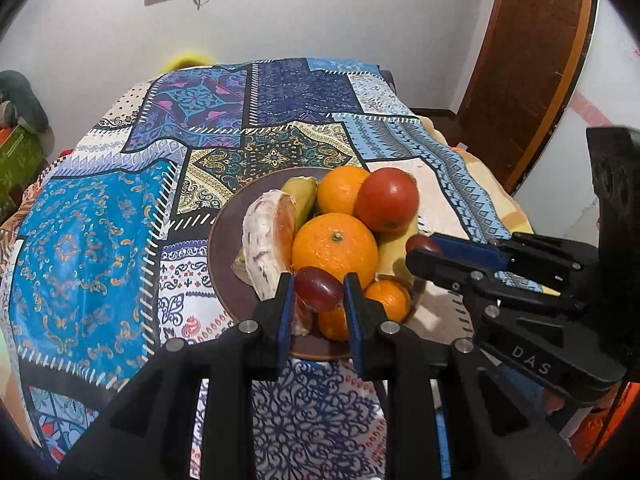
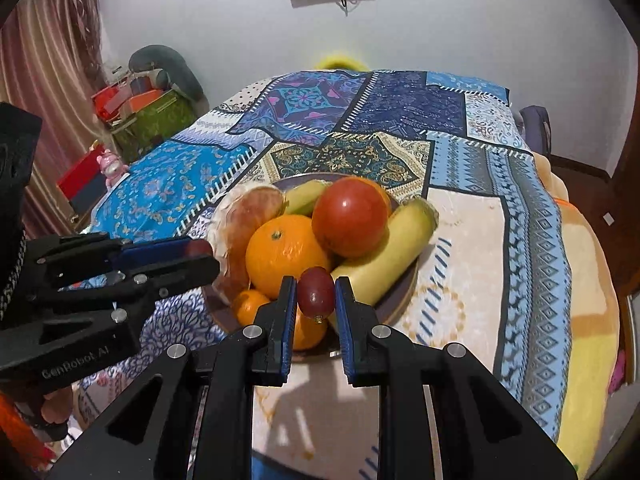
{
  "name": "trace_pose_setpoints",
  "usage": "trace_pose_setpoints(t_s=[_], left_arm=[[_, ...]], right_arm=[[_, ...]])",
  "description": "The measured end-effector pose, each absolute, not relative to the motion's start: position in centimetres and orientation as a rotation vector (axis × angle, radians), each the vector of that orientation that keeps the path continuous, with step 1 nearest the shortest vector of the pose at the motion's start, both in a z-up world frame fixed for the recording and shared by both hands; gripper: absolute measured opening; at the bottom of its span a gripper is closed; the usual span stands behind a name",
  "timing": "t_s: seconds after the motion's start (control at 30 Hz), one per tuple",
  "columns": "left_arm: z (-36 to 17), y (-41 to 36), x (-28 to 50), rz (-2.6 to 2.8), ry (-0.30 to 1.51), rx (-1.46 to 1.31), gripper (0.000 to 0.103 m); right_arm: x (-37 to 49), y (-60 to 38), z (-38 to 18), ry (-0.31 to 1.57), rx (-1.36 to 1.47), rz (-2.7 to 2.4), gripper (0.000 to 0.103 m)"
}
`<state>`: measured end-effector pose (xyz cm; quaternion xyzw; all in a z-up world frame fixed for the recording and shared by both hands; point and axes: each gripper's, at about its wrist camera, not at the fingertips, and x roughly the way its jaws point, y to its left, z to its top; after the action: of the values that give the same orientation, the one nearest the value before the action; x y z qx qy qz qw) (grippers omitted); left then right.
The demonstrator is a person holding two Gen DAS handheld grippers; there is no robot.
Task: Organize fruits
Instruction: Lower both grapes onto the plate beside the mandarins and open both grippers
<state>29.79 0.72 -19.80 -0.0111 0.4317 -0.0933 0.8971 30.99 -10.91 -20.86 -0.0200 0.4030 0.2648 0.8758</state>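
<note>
Item 1, nearest the lens: left gripper (image 1: 319, 294), fingers pinching a red grape (image 1: 319, 288) crosswise between the blue pads; the grape's long axis runs from pad to pad, tilted slightly.

Item 2: right gripper (image 2: 316, 298), likewise clamped on a second red grape (image 2: 316, 296), this one held with its long axis upright, stem end down.

Item 3: brown plate (image 1: 218, 248), directly ahead of and below both sets of fingertips, on a patchwork cloth (image 1: 92, 240). Contents: large orange (image 1: 334, 242) just beyond the left gripper's tips; tomato (image 1: 387, 198) further ahead and to its right; a second orange (image 1: 342, 190) at the back; bananas (image 2: 384, 252), one lying along the plate's right side as the right gripper sees it; a peeled citrus wedge (image 1: 266, 244) at the left; small mandarins (image 1: 388, 298) under the fingertips.

Item 4, relation governing the coming move: both grapes hang over the plate's near edge, the pile straight forward of each gripper. Neither hand is clearly nearer. Judged: each grape needs only a short forward-and-down placement, into a gap so it does not roll off the heap.
</note>
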Motion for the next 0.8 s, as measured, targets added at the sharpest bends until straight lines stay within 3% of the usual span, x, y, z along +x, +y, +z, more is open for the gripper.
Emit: trace_pose_setpoints(t_s=[0.43, 0.57, 0.8], left_arm=[[-21.1, 0.8, 30.7, -0.189, 0.889, -0.018, 0.024], [-21.2, 0.8, 30.7, -0.186, 0.888, -0.013, 0.032], [-20.7, 1.1, 30.3, -0.179, 0.887, -0.025, 0.033]], right_arm=[[32.4, -9.7, -22.4, 0.861, -0.039, 0.569, 0.018], [32.5, -9.9, -22.3, 0.870, -0.028, 0.574, 0.019], [32.5, -10.1, -22.2, 0.881, -0.011, 0.574, 0.030]])
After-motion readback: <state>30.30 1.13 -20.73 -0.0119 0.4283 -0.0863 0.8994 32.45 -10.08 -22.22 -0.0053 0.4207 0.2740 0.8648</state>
